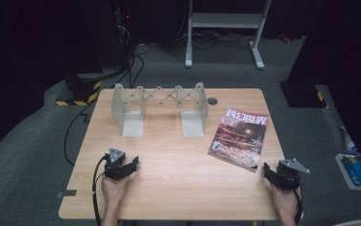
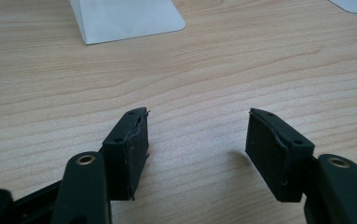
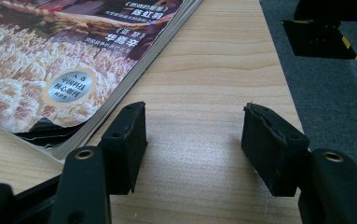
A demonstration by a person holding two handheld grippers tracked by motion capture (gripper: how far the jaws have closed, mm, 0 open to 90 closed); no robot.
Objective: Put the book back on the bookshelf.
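Step in hand, as judged: the approach, before any contact. Both grippers rest low at the near edge of the table (image 1: pixel 168 188) with nothing between the jaws.

Left gripper (image 1: pixel 132 165) sits at about 7 o'clock on the tabletop; in the left gripper view its jaws stand wide apart over bare wood (image 2: pixel 197 135). Right gripper (image 1: pixel 266 170) sits at about 4 o'clock by the table's right edge; in the right gripper view its jaws are likewise wide and empty (image 3: pixel 192 140).

The magazine (image 1: pixel 239 136) lies flat at about 3 o'clock, cover up, slightly skewed. Its near corner (image 3: pixel 69 144) lies just beside the right gripper's left jaw, apart from it. This is the thing nearest a gripper, so it is the likely object of the work.

The expandable bookstand (image 1: pixel 159 106) stands at 12 o'clock, opened out, well apart from both grippers.

Next move, as judged: the right gripper needs to shift toward the magazine's near corner and get one jaw under the thin edge; the flat lie makes that awkward.

Count: magazines, one; bookstands, one, with two upright end plates; grippers, two.
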